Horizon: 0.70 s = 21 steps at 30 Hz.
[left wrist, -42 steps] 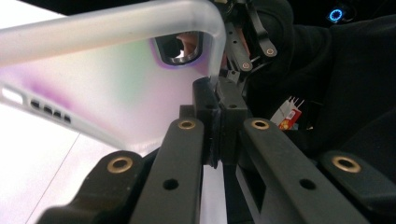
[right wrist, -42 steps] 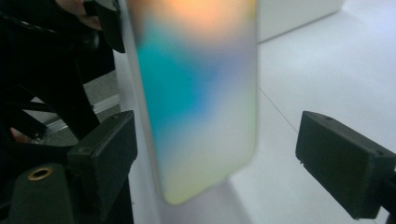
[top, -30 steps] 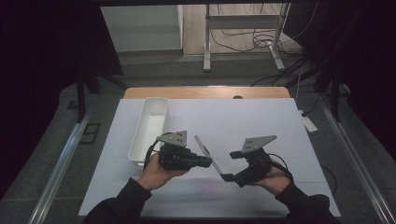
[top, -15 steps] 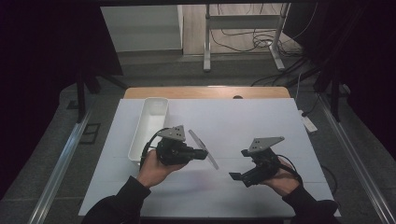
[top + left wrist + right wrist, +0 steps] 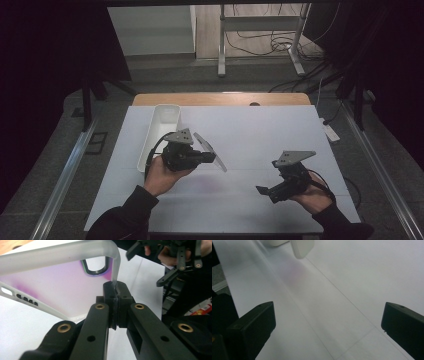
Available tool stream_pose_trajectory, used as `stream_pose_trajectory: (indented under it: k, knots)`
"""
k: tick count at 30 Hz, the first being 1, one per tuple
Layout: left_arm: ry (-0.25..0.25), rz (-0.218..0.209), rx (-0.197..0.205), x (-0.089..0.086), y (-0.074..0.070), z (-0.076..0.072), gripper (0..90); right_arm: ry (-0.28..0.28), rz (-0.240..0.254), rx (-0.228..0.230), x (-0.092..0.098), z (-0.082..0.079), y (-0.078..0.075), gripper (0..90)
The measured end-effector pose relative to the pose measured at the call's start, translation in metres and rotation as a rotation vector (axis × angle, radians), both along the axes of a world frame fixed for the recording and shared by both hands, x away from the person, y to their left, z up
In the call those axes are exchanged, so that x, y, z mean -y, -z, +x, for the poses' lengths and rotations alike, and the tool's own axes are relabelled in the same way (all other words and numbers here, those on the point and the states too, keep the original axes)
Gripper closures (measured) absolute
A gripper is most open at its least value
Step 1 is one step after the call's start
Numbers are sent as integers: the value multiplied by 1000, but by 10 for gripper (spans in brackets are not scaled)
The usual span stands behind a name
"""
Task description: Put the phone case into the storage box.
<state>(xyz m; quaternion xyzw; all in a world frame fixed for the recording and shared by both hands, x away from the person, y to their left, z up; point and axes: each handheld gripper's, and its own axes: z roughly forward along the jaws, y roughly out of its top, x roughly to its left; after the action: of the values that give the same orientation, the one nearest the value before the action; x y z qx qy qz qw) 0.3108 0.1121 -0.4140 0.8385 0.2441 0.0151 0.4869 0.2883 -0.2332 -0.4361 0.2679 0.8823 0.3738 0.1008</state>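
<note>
Phone case (image 5: pixel 210 151), translucent and frosted, with a black-rimmed camera cutout, hangs above the white table (image 5: pixel 260 130) just right of the long white tray (image 5: pixel 161 131), pinched at one edge by the left gripper (image 5: pixel 207 158). Clamped tight on the rim, as the left gripper view shows: both pads meeting on the thin wall of the case (image 5: pixel 62 287), flat back turned toward the camera. Held by the edge, probably to keep the open face free and the whole shell clear of the table for carrying toward the tray. Right gripper (image 5: pixel 263 190) hovering low over the table, well apart from the case, jaws spread wide with nothing but bare table between them in the right gripper view, where one end of the case (image 5: pixel 301 247) peeks in at the top. Against the earlier frames: both grippers then close together around the case at mid-table, right one at its lower end; now drawn off to the right, jaws just opened the rest of the way, case left with the left gripper alone and nearer the tray. Looks like a handover just completed.
</note>
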Motion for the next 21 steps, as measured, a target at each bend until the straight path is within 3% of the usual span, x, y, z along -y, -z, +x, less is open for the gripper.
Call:
stream_pose_trajectory:
  k: [9,21]
  knots:
    - [-44,25,14,-4,-1,2,883,65,-10,38,15,-5,3,0]
    - [-111,34,19,-16,-9,11,882,138,2,37,37,-13,6,0]
